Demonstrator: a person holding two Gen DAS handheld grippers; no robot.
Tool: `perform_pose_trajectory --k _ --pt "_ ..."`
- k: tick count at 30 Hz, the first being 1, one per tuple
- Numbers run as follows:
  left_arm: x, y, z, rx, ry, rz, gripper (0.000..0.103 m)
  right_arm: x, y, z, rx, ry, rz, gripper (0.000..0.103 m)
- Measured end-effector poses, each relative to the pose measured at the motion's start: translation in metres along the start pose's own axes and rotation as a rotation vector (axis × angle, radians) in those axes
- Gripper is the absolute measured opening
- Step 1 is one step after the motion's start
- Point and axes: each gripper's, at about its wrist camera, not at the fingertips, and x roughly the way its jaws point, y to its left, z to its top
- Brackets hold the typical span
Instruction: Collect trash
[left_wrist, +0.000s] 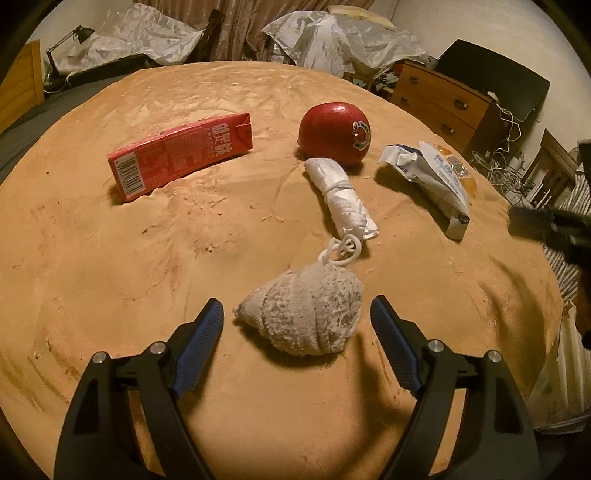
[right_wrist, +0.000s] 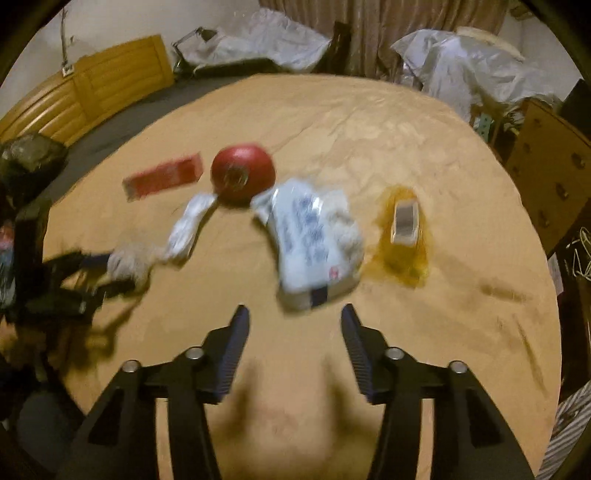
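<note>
Left gripper (left_wrist: 297, 314) jaws spread around grey crumpled wad (left_wrist: 306, 310) on tan cloth (left_wrist: 110, 266), pads clear of it, right gripper (right_wrist: 295, 319) jaws parted and empty, white wrapper (right_wrist: 314, 240) just ahead, red carton (left_wrist: 181, 155), red apple (left_wrist: 334, 133) and tied white roll (left_wrist: 340, 192) farther back.

Tan blanket (left_wrist: 110, 277) covers the bed. Behind it: desk lamp (left_wrist: 79, 35), crumpled silver plastic sheets (left_wrist: 332, 33), velvet curtain (left_wrist: 236, 22). Wooden drawer chest (left_wrist: 439, 96) at right, tangled white cables (left_wrist: 506, 162) beside it.
</note>
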Motion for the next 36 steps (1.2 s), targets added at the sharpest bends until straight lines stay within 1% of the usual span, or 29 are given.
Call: perform_pose_trajectory --k 1,2,4,6,7,9,10,11,13,15,18,19,20,22,24,26,28,31,35,36 --pt "0.001 -0.001 0.001 0.001 0.002 0.001 0.079 0.004 0.001 0.008 -0.01 -0.007 -0.006 0.067" --pt "0.002 -0.001 0.003 0.0 0.005 0.003 0.079 0.011 0.003 0.016 -0.023 -0.012 -0.008 0.07" --pt "0.004 -0.003 0.006 0.0 0.006 0.004 0.079 0.03 0.01 0.03 -0.056 0.02 -0.01 0.071" --pt "0.006 -0.005 0.01 0.011 0.007 0.01 0.079 0.05 0.016 0.04 -0.096 0.048 -0.057 0.071" --pt "0.006 -0.007 0.012 0.016 0.004 0.017 0.079 0.059 0.019 0.044 -0.114 0.06 -0.072 0.069" --pt "0.007 -0.008 0.014 0.02 0.002 0.026 0.079 0.071 0.024 0.049 -0.153 0.078 -0.13 0.053" --pt "0.008 -0.009 0.015 0.019 0.005 0.029 0.079 0.075 0.024 0.049 -0.159 0.081 -0.162 0.047" --pt "0.008 -0.009 0.016 0.017 0.007 0.026 0.079 0.074 0.022 0.05 -0.14 0.07 -0.168 0.042" --pt "0.007 -0.009 0.014 0.017 0.009 0.01 0.079 0.06 0.017 0.048 -0.107 0.045 -0.152 0.041" --pt "0.007 -0.008 0.011 0.021 0.013 0.002 0.079 0.039 0.014 0.042 -0.069 0.018 -0.113 0.041" --pt "0.008 -0.006 0.007 0.013 0.022 -0.008 0.079 0.003 0.003 0.024 0.048 0.016 0.015 0.042" --pt "0.007 -0.006 0.006 0.012 0.023 -0.011 0.079 -0.006 -0.002 0.015 0.087 0.034 0.049 0.043" --pt "0.007 -0.006 0.004 0.017 0.021 -0.015 0.079 -0.012 -0.005 0.003 0.118 0.07 0.081 0.043" --pt "0.007 -0.008 0.001 0.03 0.023 -0.015 0.079 -0.014 -0.006 -0.023 0.141 0.146 0.099 0.046" --pt "0.006 -0.01 -0.002 0.046 0.017 -0.01 0.079 -0.01 -0.006 -0.039 0.147 0.191 0.098 0.054" --pt "0.006 -0.012 -0.002 0.05 0.016 -0.011 0.079 -0.009 -0.008 -0.053 0.155 0.205 0.089 0.067" --pt "0.006 -0.011 0.0 0.042 0.017 -0.013 0.079 -0.012 -0.007 -0.056 0.153 0.202 0.09 0.069" --pt "0.007 -0.01 0.004 0.032 0.021 0.0 0.079 -0.014 -0.003 -0.05 0.119 0.195 0.087 0.075" --pt "0.008 -0.016 0.007 0.045 0.031 0.029 0.079 -0.003 0.007 -0.04 0.062 0.241 0.08 0.076" --pt "0.009 -0.018 0.007 0.051 0.037 0.037 0.074 0.003 0.01 -0.039 0.043 0.259 0.071 0.076"
